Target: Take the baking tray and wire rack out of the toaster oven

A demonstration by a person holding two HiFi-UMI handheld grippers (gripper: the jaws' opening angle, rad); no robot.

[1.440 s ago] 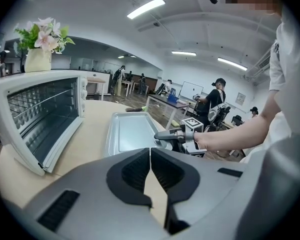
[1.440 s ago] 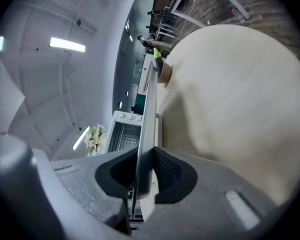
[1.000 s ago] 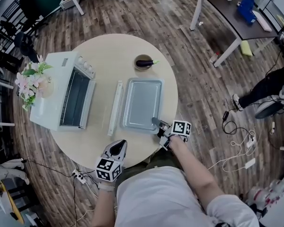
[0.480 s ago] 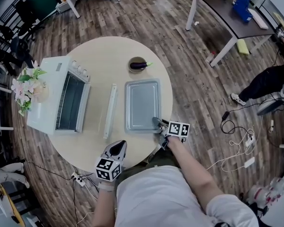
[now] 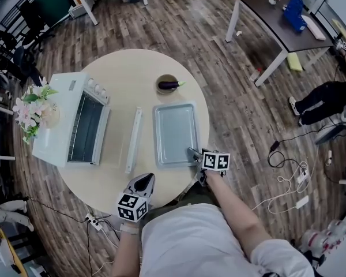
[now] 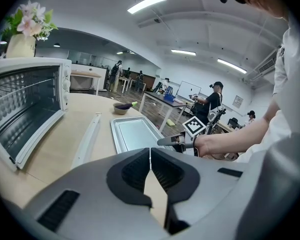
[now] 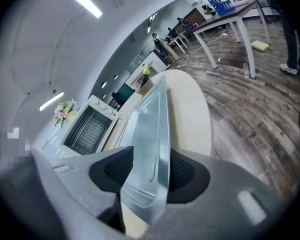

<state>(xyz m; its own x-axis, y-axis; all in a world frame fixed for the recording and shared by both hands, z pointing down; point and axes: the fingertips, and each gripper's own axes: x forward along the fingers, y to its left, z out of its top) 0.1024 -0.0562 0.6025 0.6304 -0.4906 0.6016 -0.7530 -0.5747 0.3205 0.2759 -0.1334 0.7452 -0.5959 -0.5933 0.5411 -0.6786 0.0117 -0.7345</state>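
At the left the toaster oven (image 5: 66,117) stands open, and the wire rack (image 7: 91,129) seems not yet taken out. A long pale strip (image 5: 132,140) lies before the door, so an arm reaching for the rack could knock it. The left claw (image 5: 144,180) is closed and empty, near the edge of the tabletop (image 5: 138,74). The baking tray (image 5: 176,133) lies flat on the tabletop. The right claw (image 5: 193,152) has just been opening, its jaws apart around the tray's near corner rim. If it pulls back crooked, a jaw may catch the rim and drag the tray toward the edge.
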